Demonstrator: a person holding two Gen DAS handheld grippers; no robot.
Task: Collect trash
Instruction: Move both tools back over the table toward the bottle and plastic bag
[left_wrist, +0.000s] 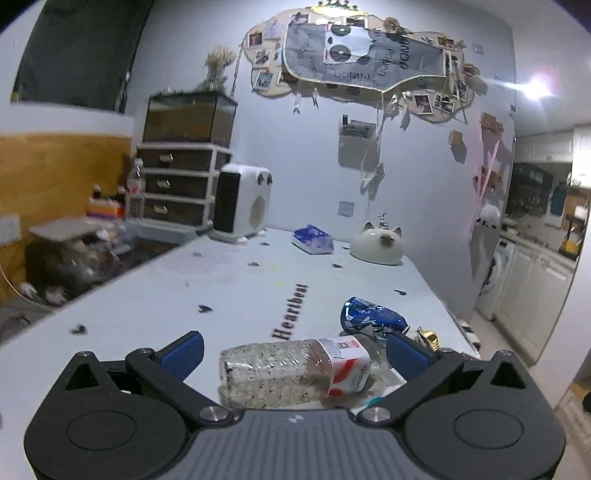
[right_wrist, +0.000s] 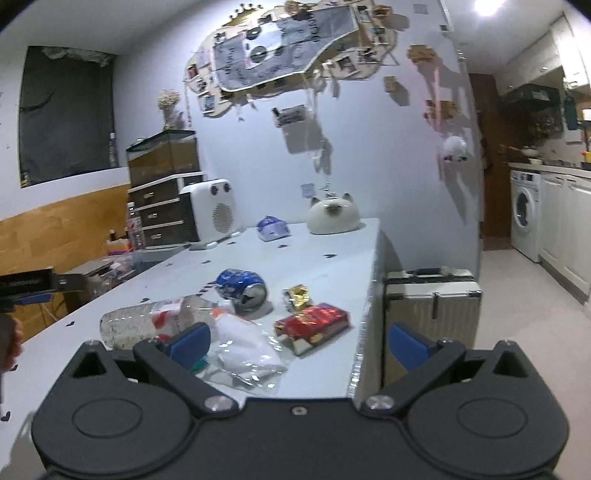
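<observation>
Both grippers, left (left_wrist: 295, 349) and right (right_wrist: 301, 341), are being held wide open; plastic bottle (left_wrist: 291, 373) is being framed, not gripped.

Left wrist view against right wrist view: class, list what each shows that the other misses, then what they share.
Left only: the word Heartbeat on the table.
Right only: a red packet, a suitcase, a washing machine.
Both: the plastic bottle, the crushed blue can, the gold wrapper, the cat ornament, the heater.
</observation>
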